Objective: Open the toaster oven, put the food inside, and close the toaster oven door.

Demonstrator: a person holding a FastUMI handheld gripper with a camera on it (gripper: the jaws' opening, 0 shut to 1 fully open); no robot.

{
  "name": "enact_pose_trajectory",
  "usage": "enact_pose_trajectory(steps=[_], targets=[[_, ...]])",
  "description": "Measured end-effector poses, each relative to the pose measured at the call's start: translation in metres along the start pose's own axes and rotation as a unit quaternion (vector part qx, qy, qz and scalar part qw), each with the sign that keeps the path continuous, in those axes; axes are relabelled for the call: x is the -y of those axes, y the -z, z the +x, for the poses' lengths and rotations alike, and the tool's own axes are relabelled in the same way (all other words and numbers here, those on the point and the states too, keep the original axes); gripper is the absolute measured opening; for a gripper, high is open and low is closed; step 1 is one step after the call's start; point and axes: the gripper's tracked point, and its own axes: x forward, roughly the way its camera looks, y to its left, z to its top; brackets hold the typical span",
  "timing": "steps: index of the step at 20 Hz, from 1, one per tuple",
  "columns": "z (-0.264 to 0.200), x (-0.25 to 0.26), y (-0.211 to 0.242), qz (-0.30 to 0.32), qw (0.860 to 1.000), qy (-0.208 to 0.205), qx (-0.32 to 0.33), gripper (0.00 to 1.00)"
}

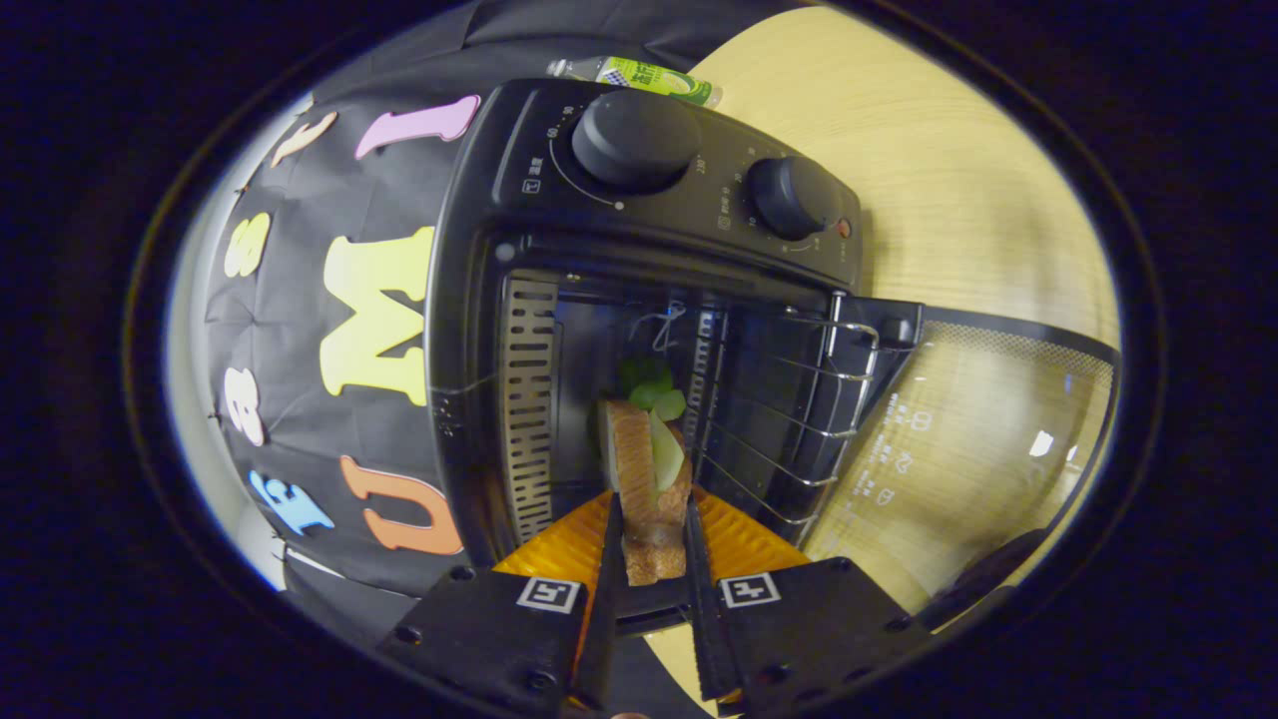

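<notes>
The toaster oven [639, 300] is a black box that appears rolled onto its side in the gripper view, standing on a pale wood-grain table [949, 200]. Its control panel carries two round black knobs [636, 138], each ringed by printed dial marks and small numbers that are too fine to read with certainty. The glass door [988, 439] hangs fully open, with rows of small white pictograms printed on its pane; the cavity behind it is dark, with a slotted metal side wall and a wire rack [789, 409] along the other side. The food is a sandwich [649, 479], browned toast slices with a pale green filling and green leaves at its far end, and it sits at the mouth of the oven, its leafy end already inside the cavity. The gripper [654, 559] has its two fingers drawn in narrow and pressed on either side of the sandwich's near end, pinching it. Beneath the sandwich lies a ribbed orange tray [744, 544]. Behind the oven a plastic bottle [649, 78] lies on the table, its green label unreadable.
</notes>
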Motion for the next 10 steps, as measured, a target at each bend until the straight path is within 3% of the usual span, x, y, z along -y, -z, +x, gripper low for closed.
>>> enact_pose_trajectory(steps=[1,6,10], targets=[[-0.001,-0.001,0.003,0.008,1.000,-0.001,-0.001,0.41],[-0.020,0.000,0.017,-0.011,1.000,0.026,-0.013,0.80],[-0.045,-0.010,0.024,-0.036,0.999,0.032,-0.021,0.86]])
